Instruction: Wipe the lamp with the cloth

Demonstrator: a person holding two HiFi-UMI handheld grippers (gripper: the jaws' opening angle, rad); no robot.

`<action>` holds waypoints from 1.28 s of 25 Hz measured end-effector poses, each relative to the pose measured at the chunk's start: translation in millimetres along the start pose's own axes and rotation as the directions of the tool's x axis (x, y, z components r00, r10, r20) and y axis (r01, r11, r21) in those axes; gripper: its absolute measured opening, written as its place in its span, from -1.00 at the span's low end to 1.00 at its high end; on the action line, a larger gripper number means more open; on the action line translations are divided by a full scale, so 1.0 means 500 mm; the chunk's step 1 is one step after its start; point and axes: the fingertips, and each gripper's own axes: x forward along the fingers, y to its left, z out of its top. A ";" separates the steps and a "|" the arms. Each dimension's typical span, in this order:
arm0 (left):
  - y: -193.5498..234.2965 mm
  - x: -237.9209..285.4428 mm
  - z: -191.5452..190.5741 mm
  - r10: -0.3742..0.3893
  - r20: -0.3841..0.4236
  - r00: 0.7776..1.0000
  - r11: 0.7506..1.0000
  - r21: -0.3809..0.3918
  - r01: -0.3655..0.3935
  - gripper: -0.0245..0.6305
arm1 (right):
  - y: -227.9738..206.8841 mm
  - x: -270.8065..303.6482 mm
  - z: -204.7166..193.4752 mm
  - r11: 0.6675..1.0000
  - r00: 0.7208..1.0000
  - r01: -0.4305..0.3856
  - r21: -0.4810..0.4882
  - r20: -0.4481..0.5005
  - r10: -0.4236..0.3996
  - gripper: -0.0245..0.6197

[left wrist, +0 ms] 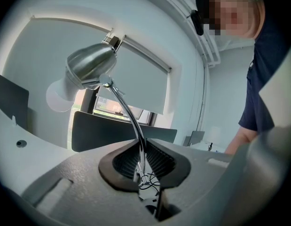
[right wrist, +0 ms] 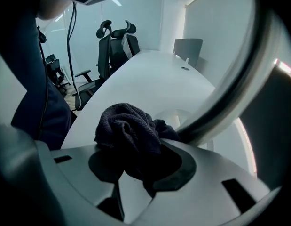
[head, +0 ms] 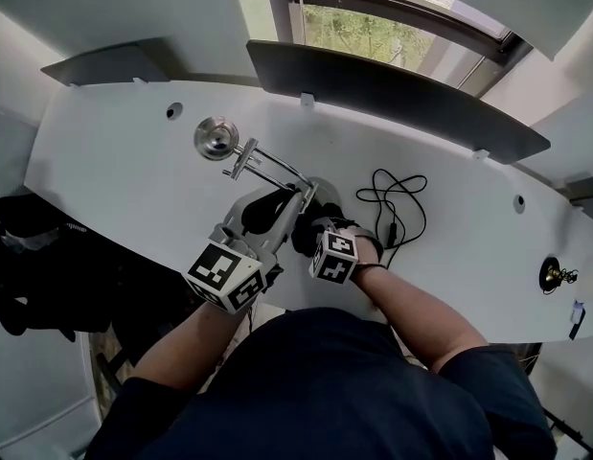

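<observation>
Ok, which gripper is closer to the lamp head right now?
Left. The left gripper clamps the stem leading up to the lamp head; the right gripper, holding the dark cloth, sits by the lamp base.

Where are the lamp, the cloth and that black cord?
lamp (left wrist: 91, 65): left gripper view, on its metal shade.
cloth (right wrist: 126, 128): right gripper view, on its bunched top.
cord (head: 376, 197): head view, on its tangled loops.

Navy shirt (head: 306, 391); grey left gripper (head: 296, 199) with checkered cube (head: 224, 276)
</observation>
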 end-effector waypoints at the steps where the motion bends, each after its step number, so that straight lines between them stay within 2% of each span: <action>1: 0.000 0.000 -0.001 0.003 -0.002 1.000 1.000 -0.002 -0.003 -0.78 | -0.005 -0.005 -0.010 1.000 1.000 0.004 0.003 -0.002 -0.004 -0.43; 6: 0.001 -0.001 -0.002 0.015 -0.013 1.000 1.000 0.006 -0.015 -0.78 | -0.045 -0.026 -0.058 1.000 1.000 0.030 0.007 -0.002 -0.029 -0.44; 12: 0.000 0.000 -0.003 0.030 -0.039 0.999 0.999 0.018 -0.029 -0.78 | -0.105 -0.042 -0.091 0.997 0.998 0.063 -0.050 0.001 -0.063 -0.43; 16: -0.001 0.000 -0.002 0.043 -0.054 0.998 0.999 0.023 -0.041 -0.78 | -0.147 -0.046 -0.090 0.995 0.997 0.081 -0.053 0.018 -0.080 -0.43; 22: 0.000 0.000 -0.002 0.063 -0.059 0.996 0.998 0.019 -0.062 -0.78 | -0.197 -0.042 -0.080 0.988 0.994 0.110 -0.111 0.022 -0.109 -0.43; 32: 0.003 0.001 -0.003 0.091 -0.055 0.994 0.996 0.013 -0.090 -0.78 | -0.252 -0.030 -0.062 0.980 0.989 0.149 -0.134 0.045 -0.144 -0.43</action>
